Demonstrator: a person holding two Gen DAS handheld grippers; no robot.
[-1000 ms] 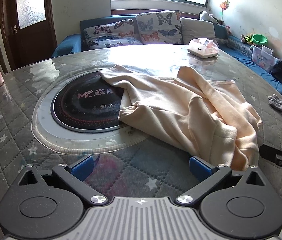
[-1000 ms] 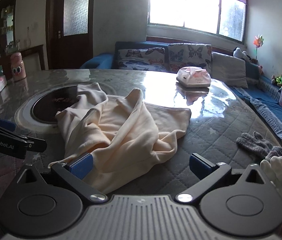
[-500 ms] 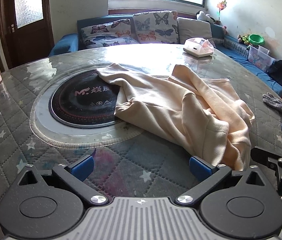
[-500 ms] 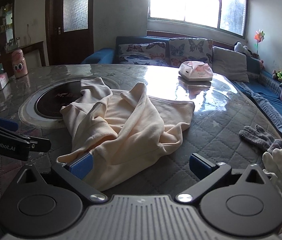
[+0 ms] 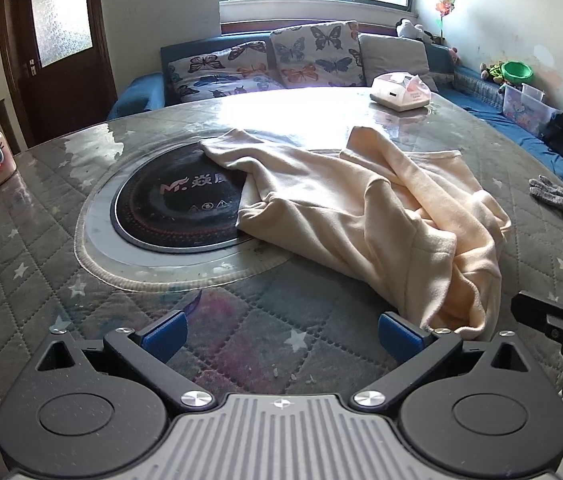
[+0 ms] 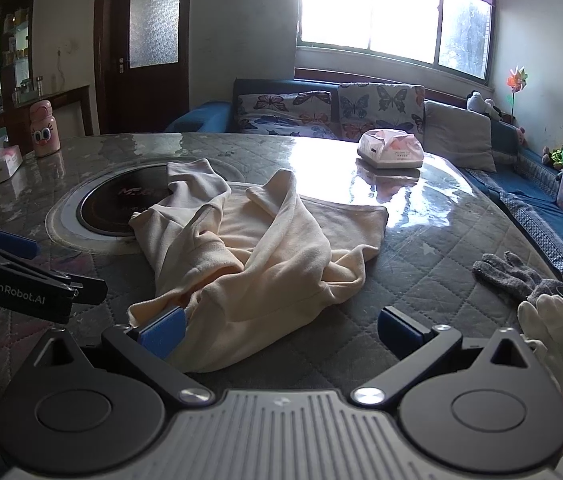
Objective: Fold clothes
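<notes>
While both claws hang spread and empty at the near table edge, the step in hand reads as the first grab, nothing folded yet. Left gripper (image 5: 281,332): jaws wide apart, only quilted table (image 5: 33,280) between them. Right gripper (image 6: 281,328): jaws wide apart too, its left pad touching or just over the nearest lobe of the cream garment (image 6: 257,248); not clamped.

Garment (image 5: 361,212) lies crumpled ahead and to the right of the left claw, straight ahead of the right claw, far end draped over the round black hotplate (image 5: 173,208).

To do it well, my read: don't pinch the bunched lobe, that likely takes several layers. Find a single hem or sleeve end, take one corner per claw, lift and spread flat clear of the hotplate, then fold. Sleeves look twisted over the body, so untangling probably comes first.

Counts:
- garment: 1
- claws: 2
- hotplate: 1
- tissue box (image 6: 391,150), far beyond the garment: 1
- pink bottle (image 6: 44,128), far left: 1
- gloves, right of the right claw: grey (image 6: 517,276) 1, white (image 6: 557,332) at least 1
</notes>
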